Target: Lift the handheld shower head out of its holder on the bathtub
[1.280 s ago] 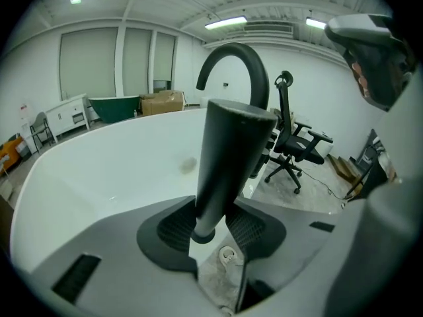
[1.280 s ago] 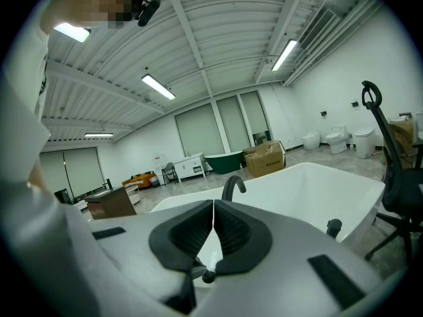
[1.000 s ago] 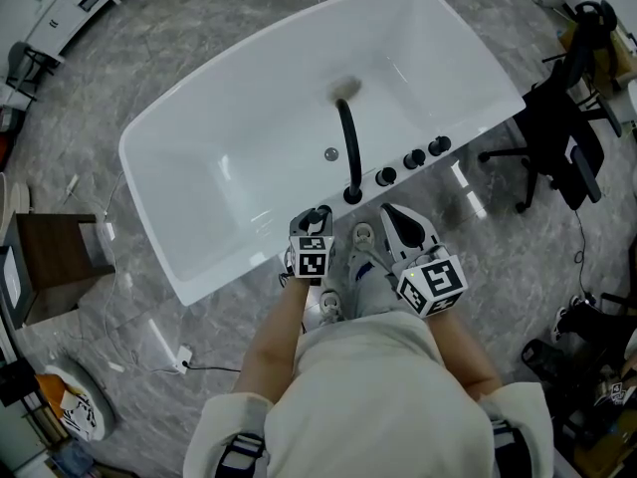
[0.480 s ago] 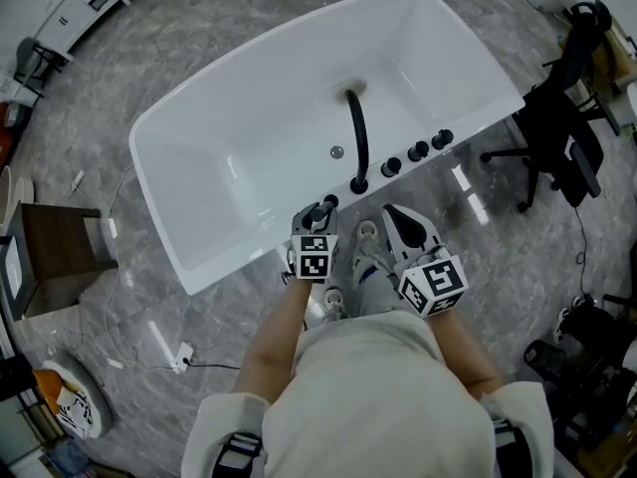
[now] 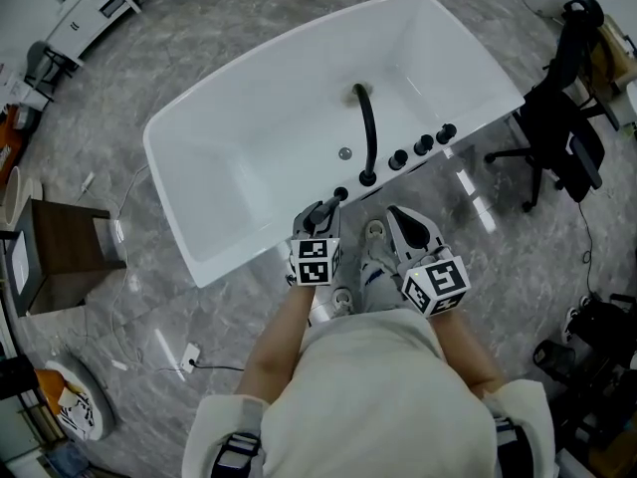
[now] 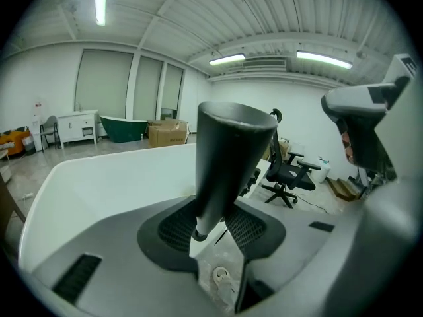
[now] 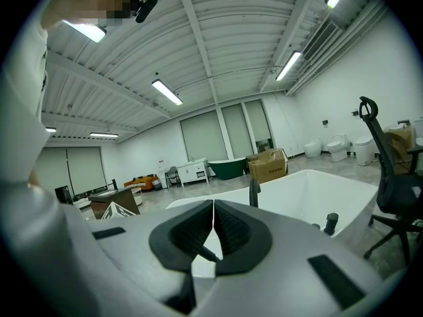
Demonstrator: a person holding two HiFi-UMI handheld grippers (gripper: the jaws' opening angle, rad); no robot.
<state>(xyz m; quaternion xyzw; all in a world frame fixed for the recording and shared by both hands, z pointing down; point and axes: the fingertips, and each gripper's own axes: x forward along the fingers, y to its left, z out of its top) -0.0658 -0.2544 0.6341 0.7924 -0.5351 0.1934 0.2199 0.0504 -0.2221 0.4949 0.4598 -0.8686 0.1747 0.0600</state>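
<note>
My left gripper [image 5: 320, 210] is shut on the black handheld shower head [image 5: 317, 214], held just in front of the white bathtub's near rim [image 5: 261, 254]. In the left gripper view the black cone-shaped shower head [image 6: 231, 150] stands upright between the dark pads of my left gripper [image 6: 213, 224], its narrow end down. The small black holder [image 5: 340, 194] on the rim shows bare, just beyond the left jaws. My right gripper [image 5: 400, 219] hovers to the right, off the tub; its pads meet with nothing between them in the right gripper view [image 7: 213, 226].
A black curved spout [image 5: 368, 132] and three black knobs [image 5: 423, 144] stand on the rim right of the holder. A black office chair [image 5: 562, 137] is at the right, a dark wooden side table [image 5: 60, 257] at the left, a cable [image 5: 189, 352] on the marble floor.
My left gripper has risen with the shower head, and the holder on the rim has come into view beyond it. The right gripper has shifted slightly, still shut.
</note>
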